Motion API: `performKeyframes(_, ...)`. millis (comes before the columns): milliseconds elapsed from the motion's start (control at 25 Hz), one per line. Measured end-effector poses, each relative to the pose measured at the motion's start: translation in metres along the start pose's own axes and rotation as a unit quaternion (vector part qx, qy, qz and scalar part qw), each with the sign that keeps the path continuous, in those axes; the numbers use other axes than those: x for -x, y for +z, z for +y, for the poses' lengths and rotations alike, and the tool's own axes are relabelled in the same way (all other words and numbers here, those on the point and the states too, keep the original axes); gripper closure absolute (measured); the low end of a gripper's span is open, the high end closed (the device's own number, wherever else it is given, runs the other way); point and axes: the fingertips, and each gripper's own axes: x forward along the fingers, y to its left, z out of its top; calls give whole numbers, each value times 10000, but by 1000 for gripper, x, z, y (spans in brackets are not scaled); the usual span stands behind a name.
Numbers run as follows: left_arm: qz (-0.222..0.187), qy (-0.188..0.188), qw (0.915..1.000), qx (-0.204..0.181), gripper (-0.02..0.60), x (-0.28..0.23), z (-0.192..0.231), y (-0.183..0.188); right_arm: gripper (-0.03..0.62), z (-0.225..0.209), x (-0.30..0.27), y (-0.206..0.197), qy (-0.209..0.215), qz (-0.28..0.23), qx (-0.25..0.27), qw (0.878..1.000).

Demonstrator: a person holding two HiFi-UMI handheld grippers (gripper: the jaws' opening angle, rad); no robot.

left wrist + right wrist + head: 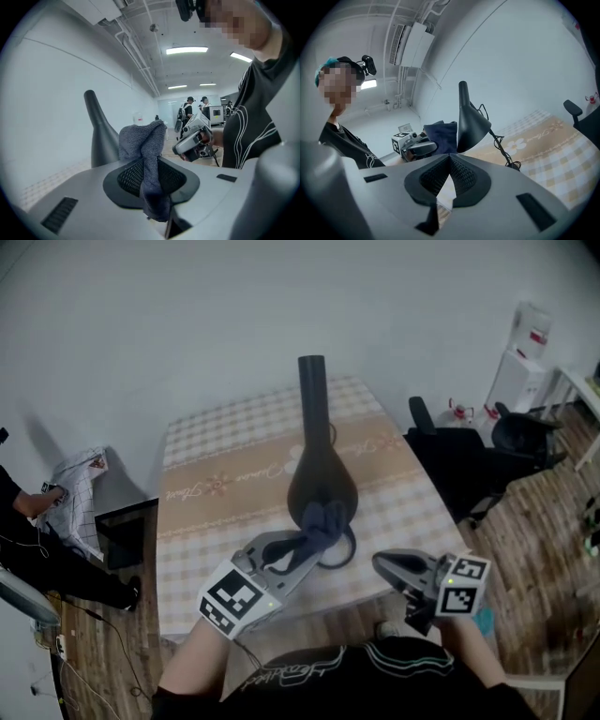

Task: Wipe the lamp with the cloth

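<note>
At the lamp (322, 465), left gripper (302, 551) clamps cloth (143, 150); right gripper (449, 158), seen close, jaws together.

Head view steeply downward; both gripper views low, near shared lamp (319, 474).

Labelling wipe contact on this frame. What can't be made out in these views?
- Cloth-to-lamp contact: in head view the cloth covers that part of the lamp; left gripper view gives no depth between them.
- Tips of the left hand-held gripper: left gripper view, wrapped by cloth.
- Lamp foot: right gripper view, cut off by the right hand-held gripper body.
- Tablecloth lettering: head view, too small.
</note>
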Motion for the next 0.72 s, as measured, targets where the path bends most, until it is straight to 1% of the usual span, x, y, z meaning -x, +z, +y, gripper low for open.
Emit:
performKeyframes(160, -310, 628, 9971, 303, 509, 8, 11, 29, 583, -16, 4, 20, 399, 183, 145, 9989)
performKeyframes(280, -472, 1060, 9923, 428, 509, 12, 18, 53, 583, -28, 9, 39, 647, 251, 246, 9973)
performKeyframes(360, -545, 1403, 9876, 451, 509, 15, 23, 68, 583, -37, 12, 50, 841, 290, 273, 9957)
performKeyframes(440, -599, 1702, 9826, 437, 509, 17, 29, 83, 583, -44, 16, 58, 1031, 345, 277, 9937)
performKeyframes(560, -562, 2094, 9757, 311, 509, 16, 39, 102, 583, -58, 20, 65, 1233, 405, 307, 9911)
performKeyframes(720, -537, 2434, 9684, 120, 509, 6, 50, 128, 583, -74, 29, 75, 1439, 458, 299, 9881)
